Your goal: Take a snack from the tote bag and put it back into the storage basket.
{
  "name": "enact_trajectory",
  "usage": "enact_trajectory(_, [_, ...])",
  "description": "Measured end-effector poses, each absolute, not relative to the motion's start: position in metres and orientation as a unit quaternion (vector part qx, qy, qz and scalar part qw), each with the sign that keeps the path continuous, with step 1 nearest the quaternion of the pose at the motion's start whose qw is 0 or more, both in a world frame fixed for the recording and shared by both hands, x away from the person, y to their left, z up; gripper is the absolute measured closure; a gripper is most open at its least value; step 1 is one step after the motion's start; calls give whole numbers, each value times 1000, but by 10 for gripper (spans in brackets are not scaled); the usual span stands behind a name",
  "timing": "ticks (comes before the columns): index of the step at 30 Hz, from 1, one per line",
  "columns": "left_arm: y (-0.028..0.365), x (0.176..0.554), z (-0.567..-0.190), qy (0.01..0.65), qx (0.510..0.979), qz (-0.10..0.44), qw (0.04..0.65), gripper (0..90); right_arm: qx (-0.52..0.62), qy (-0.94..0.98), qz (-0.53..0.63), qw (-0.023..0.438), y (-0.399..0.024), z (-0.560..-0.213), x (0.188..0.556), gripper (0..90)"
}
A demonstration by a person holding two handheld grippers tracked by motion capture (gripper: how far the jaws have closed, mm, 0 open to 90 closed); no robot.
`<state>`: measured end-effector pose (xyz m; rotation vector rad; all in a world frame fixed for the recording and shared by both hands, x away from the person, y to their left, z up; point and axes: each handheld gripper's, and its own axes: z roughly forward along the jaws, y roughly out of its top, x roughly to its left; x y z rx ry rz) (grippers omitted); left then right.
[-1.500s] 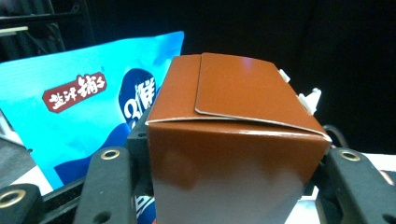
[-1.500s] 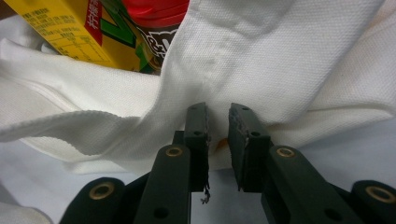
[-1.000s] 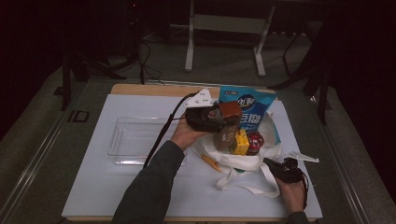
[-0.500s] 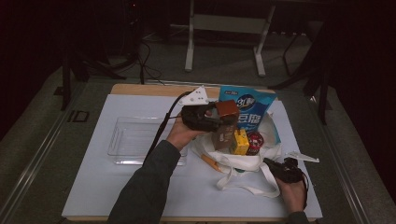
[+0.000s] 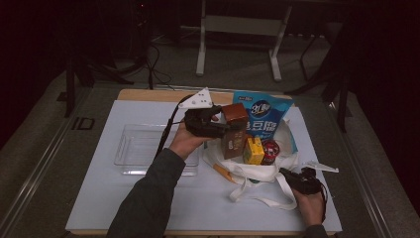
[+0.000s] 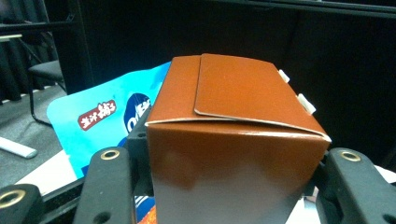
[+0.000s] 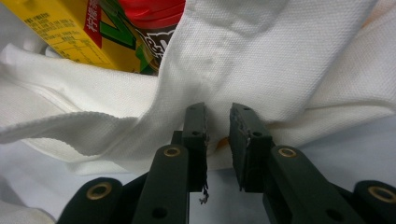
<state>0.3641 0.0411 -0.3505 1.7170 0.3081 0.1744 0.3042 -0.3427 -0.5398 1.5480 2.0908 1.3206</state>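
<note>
My left gripper (image 5: 224, 122) is shut on a brown carton (image 5: 235, 113) and holds it in the air above the mouth of a white cloth bag (image 5: 257, 171). In the left gripper view the carton (image 6: 233, 140) sits between the two black jaws of the gripper (image 6: 229, 161), folded flap on top. Inside the bag stand another brown box (image 5: 232, 145), a yellow drink carton (image 5: 253, 151) and a dark red can (image 5: 270, 150). My right gripper (image 5: 288, 174) pinches the bag's near edge; its jaws (image 7: 218, 119) stand nearly together on a fold of the white cloth (image 7: 261, 60).
A blue snack pouch (image 5: 263, 119) lies behind the bag. A clear plastic tray (image 5: 141, 148) sits to the left on the white table cover (image 5: 198, 203). An orange stick-like item (image 5: 224, 173) pokes out beside the bag. Bag straps (image 5: 257, 198) trail toward the front edge.
The left hand has lifted the brown carton slightly and drawn it a little to the left. The right hand and the bag stay as they were.
</note>
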Motion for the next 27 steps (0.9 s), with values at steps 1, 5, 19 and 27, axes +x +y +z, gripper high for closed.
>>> enact_trajectory(1, [42, 363, -350, 137, 752, 77, 640, 432, 527, 712, 450, 112, -343, -540, 304, 762])
enact_trajectory(5, [47, 362, -345, 137, 754, 79, 638, 431, 527, 712, 450, 112, -343, -540, 304, 762])
enact_trajectory(19, [62, 353, -329, 133, 759, 96, 630, 431, 527, 712, 450, 111, -343, -540, 304, 761])
enact_trajectory(27, [72, 352, -328, 133, 765, 100, 623, 430, 527, 712, 450, 111, -343, -540, 304, 762])
